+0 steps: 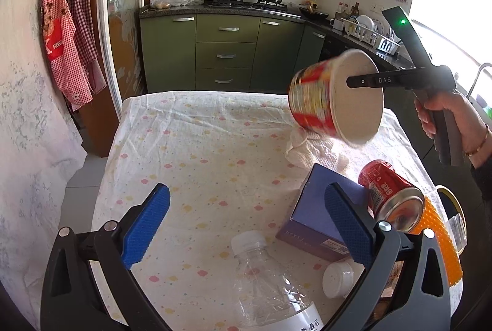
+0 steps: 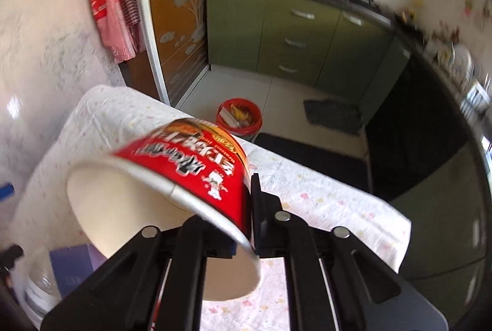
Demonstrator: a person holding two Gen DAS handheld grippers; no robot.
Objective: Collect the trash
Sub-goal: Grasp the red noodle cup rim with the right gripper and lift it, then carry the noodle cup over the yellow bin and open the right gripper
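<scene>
**Noodle cup lifted over the table**

The table (image 1: 190, 152), draped in a white cloth with small pastel spots, fills the left wrist view. Beyond its far edge, in the right wrist view, a red bucket (image 2: 239, 116) stands on the kitchen floor with scraps inside.

The noodle cup (image 1: 335, 97) hangs tilted in the air above the table, its mouth open. The right gripper (image 2: 246, 226) is clenched on the cup's rim, one finger inside the wall and one outside.

A purple box (image 1: 319, 208) lies on the cloth, with a crumpled white towel (image 1: 316, 152) just behind it. A clear plastic bottle (image 1: 270, 285) lies nearest the camera. A red can (image 1: 390, 192) lies on its side beside the box, and a small white lid (image 1: 338, 275) sits near the bottle.

The left gripper (image 1: 246, 226) hovers above the bottle, its blue pads spread wide, grasping nothing.
</scene>
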